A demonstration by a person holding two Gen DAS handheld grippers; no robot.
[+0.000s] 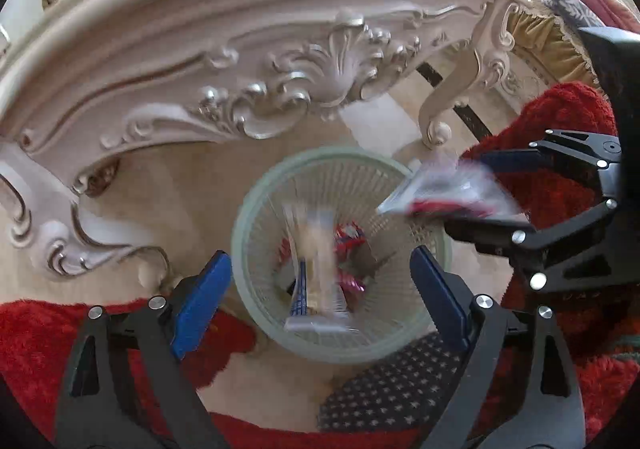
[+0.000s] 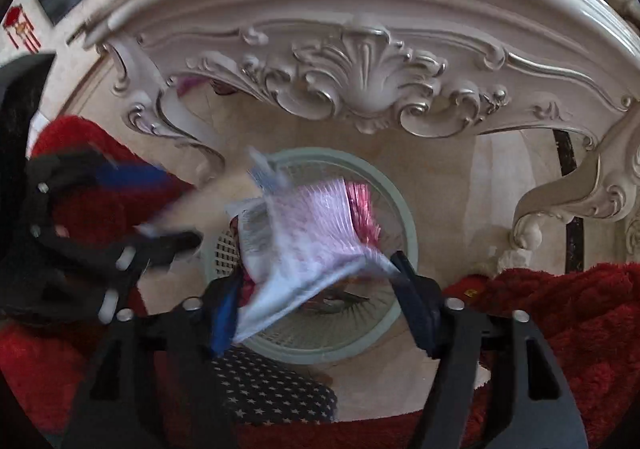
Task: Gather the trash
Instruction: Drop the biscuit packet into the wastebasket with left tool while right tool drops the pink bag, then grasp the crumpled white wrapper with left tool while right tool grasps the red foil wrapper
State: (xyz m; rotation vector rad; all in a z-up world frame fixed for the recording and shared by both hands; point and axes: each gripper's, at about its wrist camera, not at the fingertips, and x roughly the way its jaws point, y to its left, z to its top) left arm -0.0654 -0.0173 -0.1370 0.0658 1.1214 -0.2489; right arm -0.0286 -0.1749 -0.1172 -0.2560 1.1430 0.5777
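A pale green slatted wastebasket (image 1: 248, 217) stands on the floor below both grippers; it also shows in the right wrist view (image 2: 400, 217). My left gripper (image 1: 320, 285) is open right above it, and a blurred wrapper (image 1: 316, 269) hangs in mid-air between its fingers over the basket. Red and pink wrappers (image 1: 348, 245) lie inside. My right gripper (image 2: 316, 305) is open wide, with a blurred white and pink plastic wrapper (image 2: 308, 237) between its fingers, over the basket. In the left wrist view that wrapper (image 1: 440, 189) sits at the right gripper's tips.
An ornate cream carved table (image 1: 280, 61) arches over the tiled floor just behind the basket, with a curved leg (image 1: 448, 101) near it. Red fluffy fabric (image 1: 560, 121) lies on both sides. A dark star-patterned cloth (image 1: 392, 381) lies below the basket.
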